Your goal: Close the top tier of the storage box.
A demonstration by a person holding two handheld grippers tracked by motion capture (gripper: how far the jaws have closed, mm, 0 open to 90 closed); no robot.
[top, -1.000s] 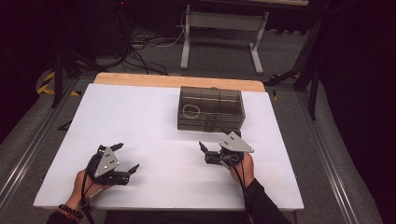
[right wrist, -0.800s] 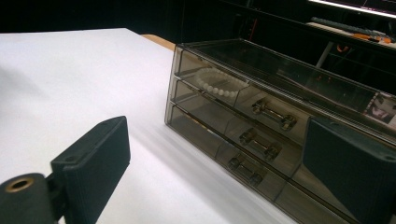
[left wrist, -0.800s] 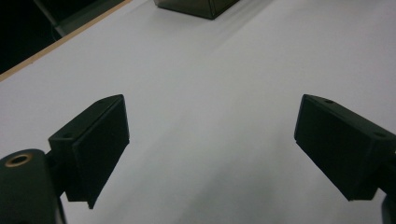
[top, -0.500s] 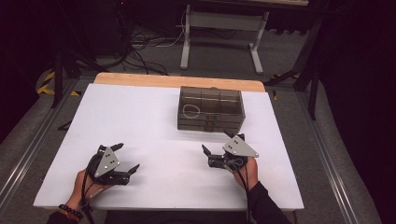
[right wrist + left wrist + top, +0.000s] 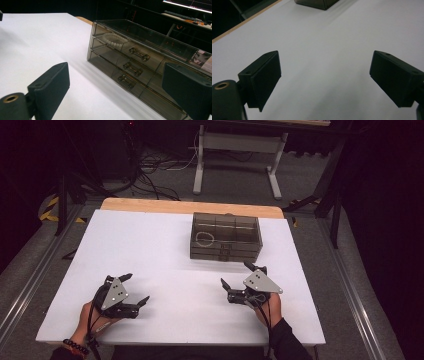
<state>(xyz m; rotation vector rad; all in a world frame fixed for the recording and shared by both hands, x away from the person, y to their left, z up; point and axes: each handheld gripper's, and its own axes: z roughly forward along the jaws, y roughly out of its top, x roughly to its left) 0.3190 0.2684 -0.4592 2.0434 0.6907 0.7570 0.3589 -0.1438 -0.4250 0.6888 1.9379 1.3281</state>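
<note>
Hovering near the table's [image 5: 60, 320] front edge, both grippers [image 5: 135, 290] [image 5: 242, 275] keep jaws spread, drawer box [image 5: 226, 237] beyond.

Smoky translucent drawer box [image 5: 226, 238], white bead bracelet [image 5: 113, 39], white table [image 5: 150, 255].

Setting: laboratory or recording workroom, dimly lit. Evidence: white-topped table [image 5: 165, 245] with wooden far edge at frame centre; bundled cables [image 5: 150, 167] on grey floor, upper left; white metal desk legs [image 5: 237, 160], top centre; yellow-black hazard tape [image 5: 50, 210], left edge; lit monitor [image 5: 192, 5], upper right of the right gripper view.
</note>
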